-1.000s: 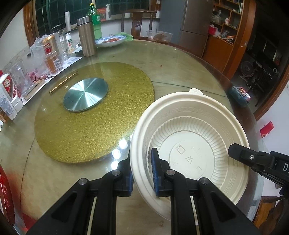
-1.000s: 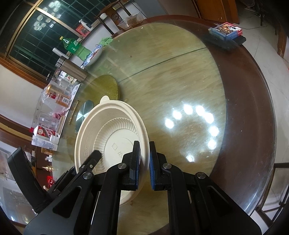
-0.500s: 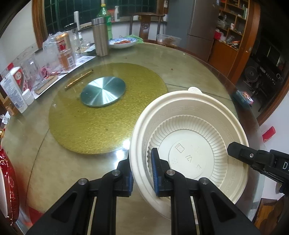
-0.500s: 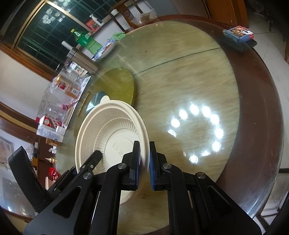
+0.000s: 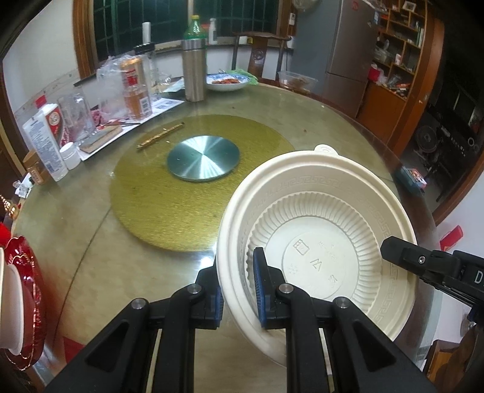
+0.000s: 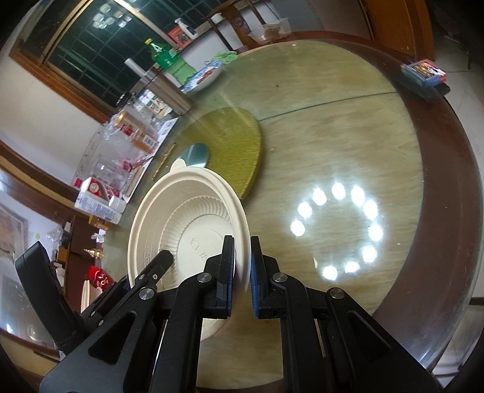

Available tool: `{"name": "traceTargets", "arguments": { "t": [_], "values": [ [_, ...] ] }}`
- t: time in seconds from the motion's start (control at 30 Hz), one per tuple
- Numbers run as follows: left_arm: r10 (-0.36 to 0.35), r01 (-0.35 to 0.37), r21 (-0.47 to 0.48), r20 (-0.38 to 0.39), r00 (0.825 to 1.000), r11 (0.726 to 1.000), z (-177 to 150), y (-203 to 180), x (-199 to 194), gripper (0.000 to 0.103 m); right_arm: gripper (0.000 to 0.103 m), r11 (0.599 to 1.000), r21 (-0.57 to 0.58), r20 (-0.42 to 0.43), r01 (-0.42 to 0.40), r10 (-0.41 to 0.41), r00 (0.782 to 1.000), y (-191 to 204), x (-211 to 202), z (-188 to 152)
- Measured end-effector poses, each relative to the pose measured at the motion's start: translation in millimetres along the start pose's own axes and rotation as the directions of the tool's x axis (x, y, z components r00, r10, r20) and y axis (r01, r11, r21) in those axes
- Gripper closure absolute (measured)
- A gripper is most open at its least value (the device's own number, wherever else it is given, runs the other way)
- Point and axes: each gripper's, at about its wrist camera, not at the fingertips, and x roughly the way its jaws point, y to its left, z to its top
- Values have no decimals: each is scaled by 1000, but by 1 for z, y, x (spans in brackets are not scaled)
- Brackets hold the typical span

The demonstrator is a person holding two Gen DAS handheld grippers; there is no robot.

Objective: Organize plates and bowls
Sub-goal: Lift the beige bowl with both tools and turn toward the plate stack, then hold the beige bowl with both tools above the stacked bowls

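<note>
Lifted and carried since a second ago: bowl (image 5: 314, 241) higher above the table (image 5: 75, 241), mat and disc now further off and smaller beneath, more of the far clutter brought into sight.

Left wrist view: left gripper (image 5: 239, 287) clamped on the bowl's near-left rim, one blue pad inside, one outside. Bowl cream, ribbed, tilted, held clear of the glass tabletop, overlapping the near-right edge of the gold mat (image 5: 169, 196). Steel disc (image 5: 203, 161) flat at the mat's centre. Beyond the mat, a steel flask (image 5: 193, 71) and a green bottle (image 5: 196, 28); left of the mat, boxes and jars. Right gripper (image 5: 429, 266) reaching onto the bowl's right rim.

Right wrist view: right gripper (image 6: 242, 272) pinched shut on the bowl's (image 6: 181, 223) right rim, wall between the pads. Mat (image 6: 233, 145) just beyond the bowl, disc (image 6: 196, 154) partly hidden behind its tab. Ring of lamp glare on the glass right of the bowl. Left gripper (image 6: 157, 263) seen at the bowl's near-left rim.
</note>
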Motion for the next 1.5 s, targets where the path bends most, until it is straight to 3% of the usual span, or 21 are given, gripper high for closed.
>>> {"name": "traceTargets", "arguments": {
  "t": [0.7,1.5],
  "values": [
    [118,-102,-166,89,989,981,-12,92,-54,87,94,974,-182,-67,-137,127,990,102,25,-18],
    [324,-259,-369,125,938,892,-42,195,-117,87,94,873,-363,-215,-325,261,941,224,55,-58]
  ]
}}
